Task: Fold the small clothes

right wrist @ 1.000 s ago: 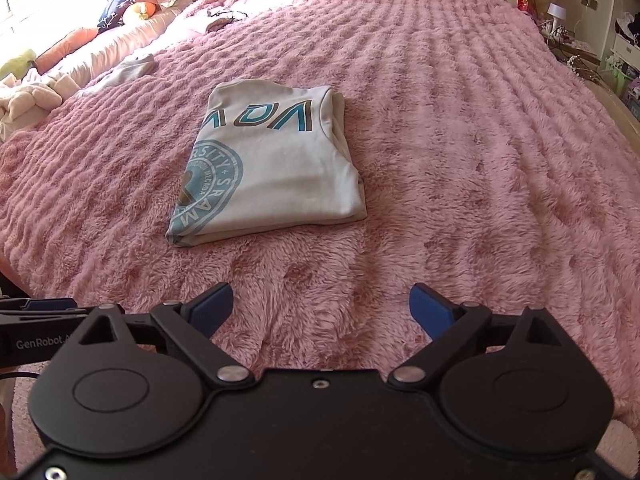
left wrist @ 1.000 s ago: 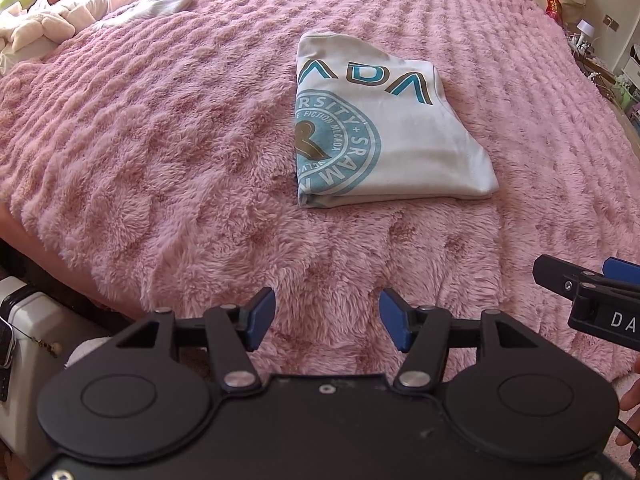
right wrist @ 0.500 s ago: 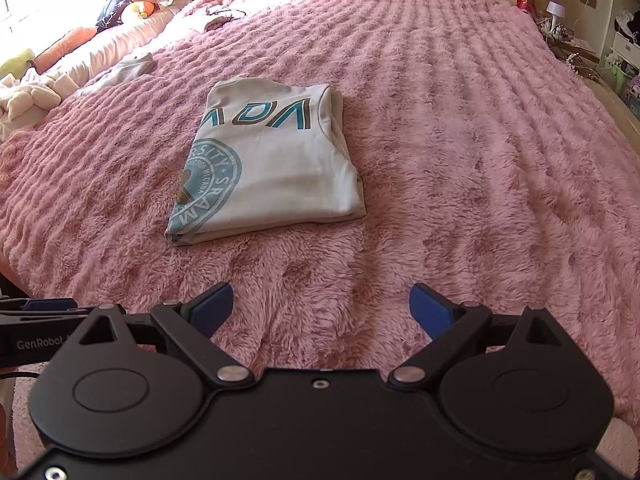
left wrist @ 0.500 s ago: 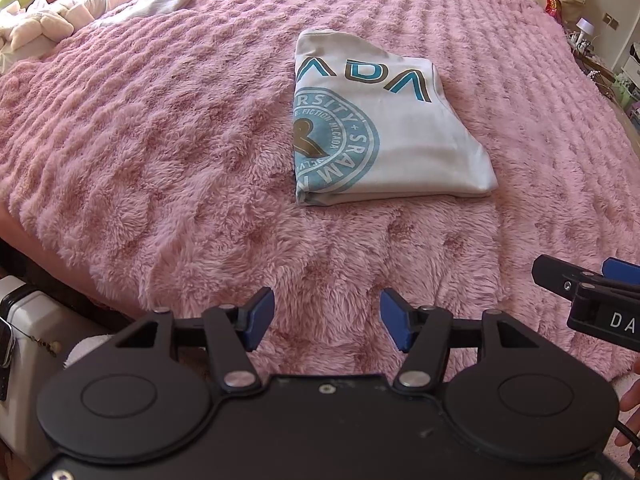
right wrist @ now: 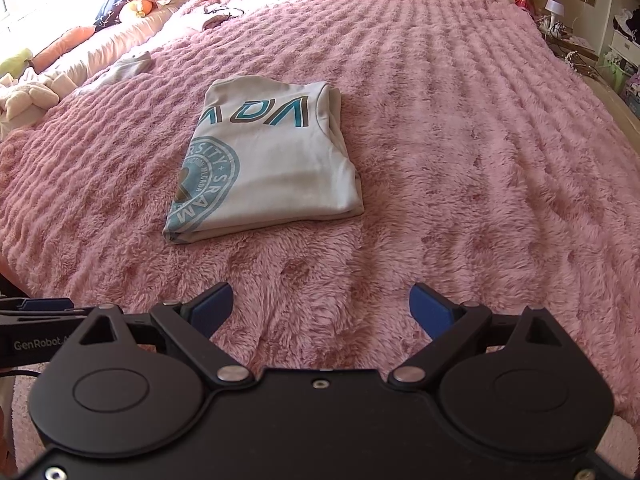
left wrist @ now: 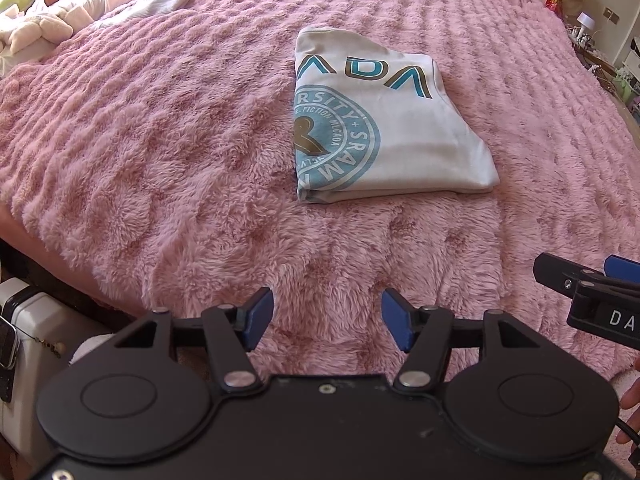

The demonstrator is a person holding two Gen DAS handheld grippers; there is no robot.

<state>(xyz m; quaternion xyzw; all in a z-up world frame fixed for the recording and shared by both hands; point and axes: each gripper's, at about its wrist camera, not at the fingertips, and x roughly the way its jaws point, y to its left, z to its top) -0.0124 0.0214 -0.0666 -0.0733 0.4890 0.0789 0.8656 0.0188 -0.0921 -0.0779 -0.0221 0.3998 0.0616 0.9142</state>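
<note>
A white T-shirt (left wrist: 384,120) with a teal round print lies folded into a neat rectangle on the fluffy pink blanket (left wrist: 160,140). In the right wrist view the same T-shirt (right wrist: 272,160) sits left of centre. My left gripper (left wrist: 327,318) hovers open over the blanket's near edge, well short of the shirt, with nothing between its blue pads. My right gripper (right wrist: 320,306) is open wider, also empty and short of the shirt. The right gripper (left wrist: 592,284) also shows at the right edge of the left wrist view.
Loose pale clothes and soft toys (left wrist: 36,28) lie at the bed's far left. A white case (left wrist: 24,344) stands beside the bed at lower left. A cluttered side table (right wrist: 560,20) and shelves stand to the right. Another garment (right wrist: 128,64) lies far left.
</note>
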